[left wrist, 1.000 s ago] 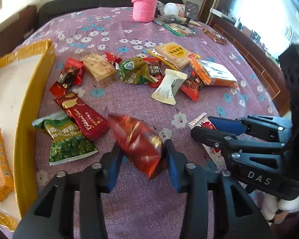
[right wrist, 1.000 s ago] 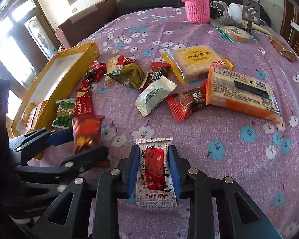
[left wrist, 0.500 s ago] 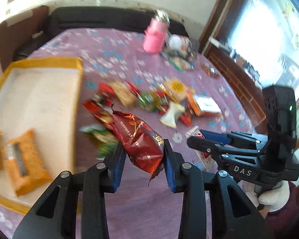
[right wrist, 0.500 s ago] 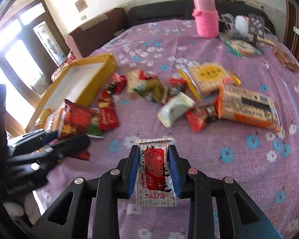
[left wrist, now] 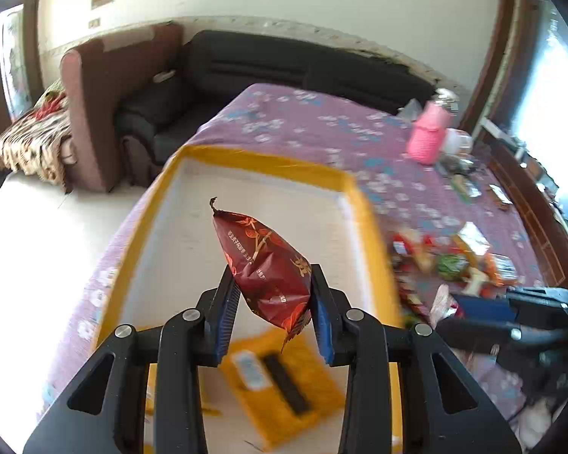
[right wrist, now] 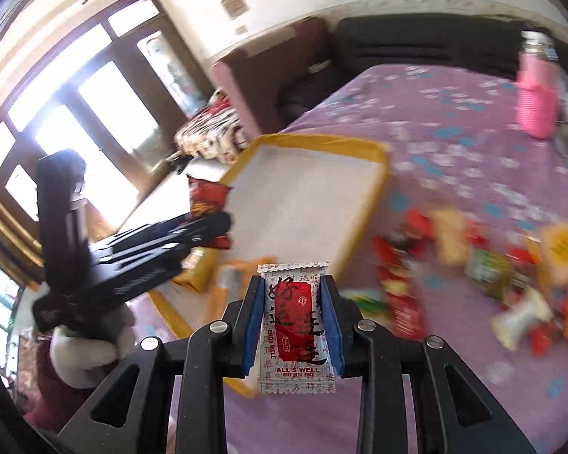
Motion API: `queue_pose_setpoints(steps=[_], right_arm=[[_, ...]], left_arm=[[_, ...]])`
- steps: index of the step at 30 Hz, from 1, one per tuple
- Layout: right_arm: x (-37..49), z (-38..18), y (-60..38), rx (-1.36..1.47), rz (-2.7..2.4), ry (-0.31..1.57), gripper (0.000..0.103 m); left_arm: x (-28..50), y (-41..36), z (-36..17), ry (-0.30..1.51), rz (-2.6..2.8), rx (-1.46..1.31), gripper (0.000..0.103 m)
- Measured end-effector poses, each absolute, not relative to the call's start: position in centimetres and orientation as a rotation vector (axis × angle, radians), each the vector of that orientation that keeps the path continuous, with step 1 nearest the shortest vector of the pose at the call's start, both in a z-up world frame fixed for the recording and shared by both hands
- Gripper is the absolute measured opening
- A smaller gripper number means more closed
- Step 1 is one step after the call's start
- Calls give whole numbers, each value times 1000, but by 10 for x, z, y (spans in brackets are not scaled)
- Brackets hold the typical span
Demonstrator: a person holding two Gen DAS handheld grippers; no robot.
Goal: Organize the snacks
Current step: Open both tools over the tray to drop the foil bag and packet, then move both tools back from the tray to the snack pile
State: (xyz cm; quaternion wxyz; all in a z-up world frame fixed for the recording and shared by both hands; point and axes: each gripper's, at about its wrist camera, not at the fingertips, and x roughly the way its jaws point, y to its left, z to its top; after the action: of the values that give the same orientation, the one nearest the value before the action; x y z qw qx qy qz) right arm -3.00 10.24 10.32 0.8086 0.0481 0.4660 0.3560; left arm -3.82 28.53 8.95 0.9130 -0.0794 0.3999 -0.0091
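Observation:
My left gripper (left wrist: 272,299) is shut on a dark red snack packet (left wrist: 267,265) and holds it in the air over the yellow-rimmed white tray (left wrist: 272,162). An orange packet (left wrist: 280,378) lies in the tray below it. My right gripper (right wrist: 293,316) is shut on a white and red "All's Well" packet (right wrist: 295,325), held above the tray's near corner (right wrist: 363,227). The left gripper (right wrist: 208,223) with its red packet (right wrist: 208,196) shows at left in the right wrist view. Several loose snacks (right wrist: 473,257) lie blurred on the purple cloth.
A pink knitted bottle (left wrist: 428,140) stands at the far end of the purple flowered table (left wrist: 322,121), with small items beside it. A black sofa (left wrist: 284,64) and a brown armchair (left wrist: 94,94) stand behind the table. Orange packets (right wrist: 200,268) lie in the tray.
Both grippers have swung left from the snack pile toward the tray, each still holding its packet. The left gripper now hangs over the tray's inside.

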Motion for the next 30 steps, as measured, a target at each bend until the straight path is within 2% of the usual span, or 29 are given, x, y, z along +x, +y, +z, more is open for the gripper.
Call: queue_pose_setpoints(steps=[6,12,15,17,19,20,25,30], right_arm=[[0,72,169,28,726,1055,30],[19,45,191,15,688,1120,30],[23,40,194,9,681,1124,33],[23,40,191,25,674,1121,34],[20,44,189,39,674,1114,36],[19,46,190,39,673,1108,39],[5,62,177,19,670,1043,43],[-16,85,155,-29,621,921,45]], left_arm=[[-11,314,57,894,9,-184,34],[-8,326,49,932,-24,-227,35],[-9,330,48,942,-28,-245,37],[-10,335,49,940,-45,-283,39],[-12,336,51,946,-29,-293,49],[-13,335,53,950,-17,-297,51],[-29,333,65,920,-31,-367,51],[-68,324,87,805,-55,-440,51]])
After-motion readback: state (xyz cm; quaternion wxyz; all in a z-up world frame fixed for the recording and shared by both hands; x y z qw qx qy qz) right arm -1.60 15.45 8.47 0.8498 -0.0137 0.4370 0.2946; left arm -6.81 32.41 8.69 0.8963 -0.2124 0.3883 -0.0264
